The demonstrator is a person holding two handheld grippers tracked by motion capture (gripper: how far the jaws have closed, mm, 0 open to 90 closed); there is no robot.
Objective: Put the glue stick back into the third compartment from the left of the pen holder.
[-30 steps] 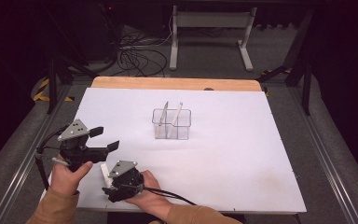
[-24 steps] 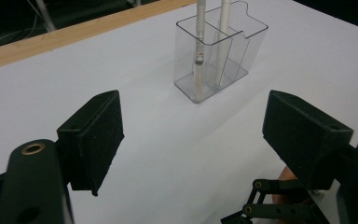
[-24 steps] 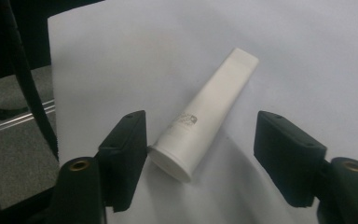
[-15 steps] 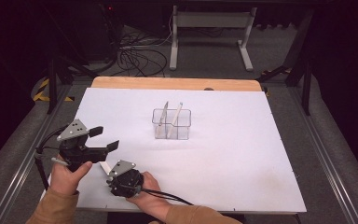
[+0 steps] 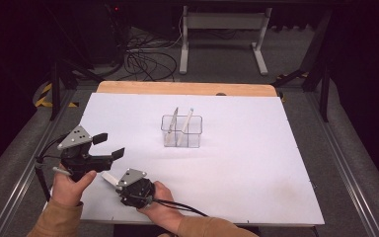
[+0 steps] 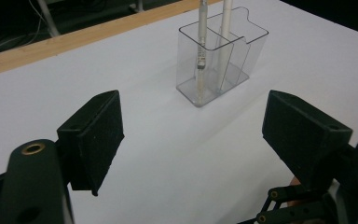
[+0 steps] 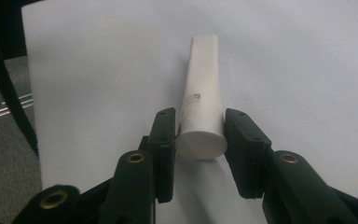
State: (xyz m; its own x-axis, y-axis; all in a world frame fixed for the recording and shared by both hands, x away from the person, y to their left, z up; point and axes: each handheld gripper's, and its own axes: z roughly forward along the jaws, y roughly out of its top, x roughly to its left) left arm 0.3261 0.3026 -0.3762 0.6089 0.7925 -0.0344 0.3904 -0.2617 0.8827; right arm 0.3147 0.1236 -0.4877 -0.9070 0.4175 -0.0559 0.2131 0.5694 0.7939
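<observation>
No text can be read. The white tapered plastic tube [image 7: 203, 100] bears a small grey printed mark, and the slim pen [image 6: 201, 56] in the clear holder carries dark print, both too small to make out.

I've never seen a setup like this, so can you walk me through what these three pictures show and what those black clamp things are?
A person sits at a table covered in white and holds a hand-operated gripper in each hand. There is no robot arm. The high view looks down from above the person. The other two pictures come from cameras riding on the grippers, looking along their black fingers.

The left gripper is open and holds nothing. It points toward a clear plastic holder with compartments, where two thin pen-like sticks stand leaning.

The right gripper has its fingers closed on the cap end of a white tube, which lies near the table's front left corner. In the high view it sits low, just beside the left gripper.
</observation>
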